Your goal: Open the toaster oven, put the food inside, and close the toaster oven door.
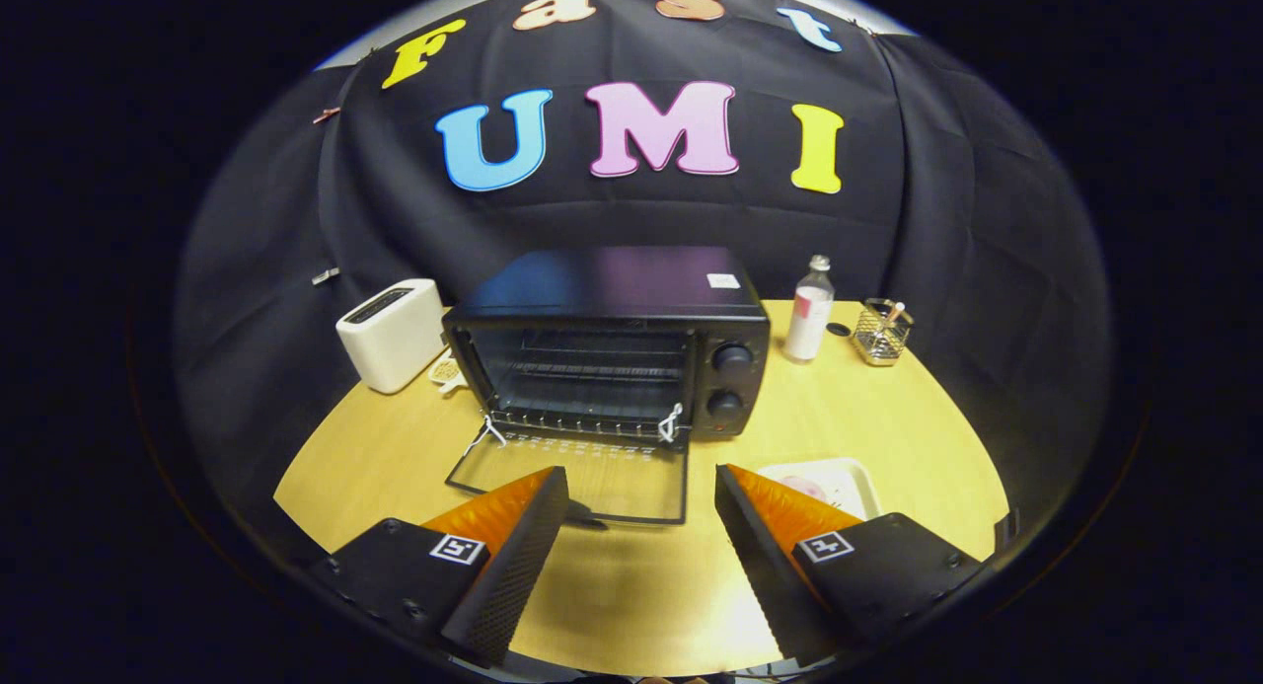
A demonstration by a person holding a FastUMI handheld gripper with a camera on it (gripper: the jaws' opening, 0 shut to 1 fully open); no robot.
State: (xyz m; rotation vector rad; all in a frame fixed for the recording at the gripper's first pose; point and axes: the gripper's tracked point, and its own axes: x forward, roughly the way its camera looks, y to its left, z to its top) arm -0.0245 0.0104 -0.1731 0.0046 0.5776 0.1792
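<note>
Oven (pixel 612 348) mouth clear w/ door (pixel 582 477) down; jaws apart.

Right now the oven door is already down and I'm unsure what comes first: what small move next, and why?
Probably swing the open, empty hand-held gripper toward the white tray holding food, partly behind one finger; the toaster oven stands open with bare racks.

The round wooden table (pixel 631 585) carries an oven (pixel 631 343) with its door (pixel 582 479) down flat, a white toaster (pixel 392 334) beside it, a bottle (pixel 809 312), a wire basket (pixel 881 331) — and a white tray (pixel 839 482) nearer the gripper (pixel 641 492), whose fingers stand apart over the bare wood.
</note>
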